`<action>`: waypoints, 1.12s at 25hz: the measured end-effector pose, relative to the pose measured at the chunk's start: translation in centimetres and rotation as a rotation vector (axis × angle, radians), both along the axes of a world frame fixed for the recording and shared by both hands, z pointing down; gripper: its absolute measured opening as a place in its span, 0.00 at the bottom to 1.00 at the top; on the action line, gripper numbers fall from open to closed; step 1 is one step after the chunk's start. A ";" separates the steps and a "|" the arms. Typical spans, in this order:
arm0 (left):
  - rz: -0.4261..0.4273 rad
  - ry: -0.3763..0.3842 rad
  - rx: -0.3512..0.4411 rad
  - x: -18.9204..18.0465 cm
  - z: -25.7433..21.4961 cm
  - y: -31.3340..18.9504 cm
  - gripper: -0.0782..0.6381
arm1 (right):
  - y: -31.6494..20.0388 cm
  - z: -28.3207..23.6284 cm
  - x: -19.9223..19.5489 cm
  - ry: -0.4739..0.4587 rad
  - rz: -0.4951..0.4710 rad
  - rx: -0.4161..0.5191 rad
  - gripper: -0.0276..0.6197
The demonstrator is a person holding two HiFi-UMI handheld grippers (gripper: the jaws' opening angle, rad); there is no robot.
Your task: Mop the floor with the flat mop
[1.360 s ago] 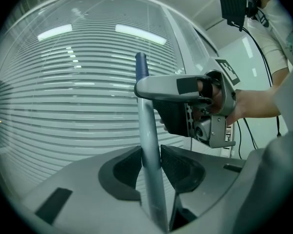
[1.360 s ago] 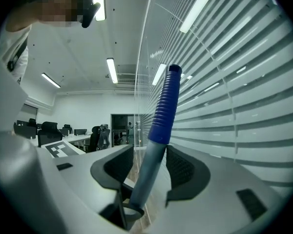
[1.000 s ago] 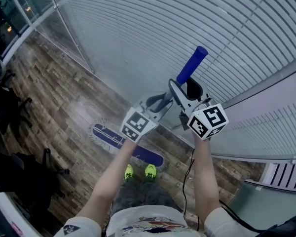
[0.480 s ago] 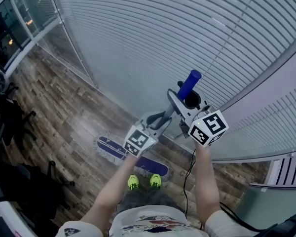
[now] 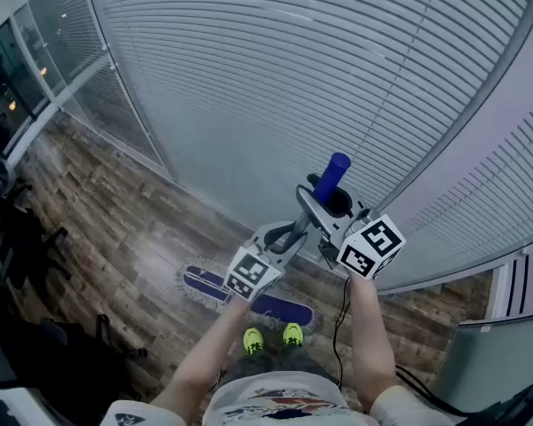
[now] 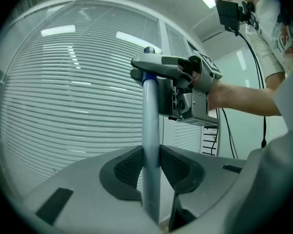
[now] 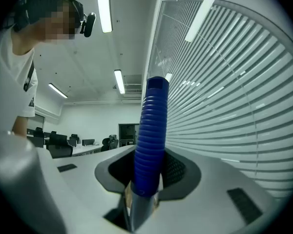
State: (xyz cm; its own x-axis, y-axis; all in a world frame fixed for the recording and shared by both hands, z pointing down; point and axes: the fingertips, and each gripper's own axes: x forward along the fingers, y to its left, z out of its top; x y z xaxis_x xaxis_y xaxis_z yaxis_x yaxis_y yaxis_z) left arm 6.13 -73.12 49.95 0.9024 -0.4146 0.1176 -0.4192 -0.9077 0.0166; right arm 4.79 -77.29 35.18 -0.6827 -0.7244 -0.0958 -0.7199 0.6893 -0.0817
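Observation:
The flat mop's blue head (image 5: 204,283) lies on the wooden floor just ahead of the person's feet. Its grey pole (image 6: 150,130) rises between my two grippers and ends in a ribbed blue grip (image 5: 331,177). My left gripper (image 5: 289,234) is shut on the grey pole (image 5: 295,229), whose sides touch both pads (image 6: 172,165). Higher up, my right gripper (image 5: 327,204) has its jaws closing round the blue grip (image 7: 151,140), which fills the space between them. The right gripper (image 6: 185,94) also shows above in the left gripper view.
A glass wall with slatted blinds (image 5: 275,78) runs close in front and to the right. Dark office chairs (image 5: 18,238) stand at the left. The person's yellow-green shoes (image 5: 273,336) stand behind the mop head. A black cable (image 5: 339,322) hangs from the right gripper.
Both grippers and the handle have moved along the glass wall together. The mop head has slid over the planks with the feet following. The blue grip sits lower in the view.

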 end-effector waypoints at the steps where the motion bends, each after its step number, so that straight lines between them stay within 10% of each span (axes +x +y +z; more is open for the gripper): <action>1: 0.013 0.000 0.004 -0.5 -0.2 0.6 0.27 | 0.7 -0.2 -0.7 -0.001 -0.005 0.004 0.23; 16: 0.199 -0.079 0.161 -4.1 -5.9 7.3 0.29 | 8.4 -1.6 -6.6 -0.031 -0.081 0.022 0.21; 28: 0.188 -0.030 0.100 -2.5 -6.4 17.3 0.25 | 20.1 -1.6 -6.7 -0.008 -0.207 0.059 0.21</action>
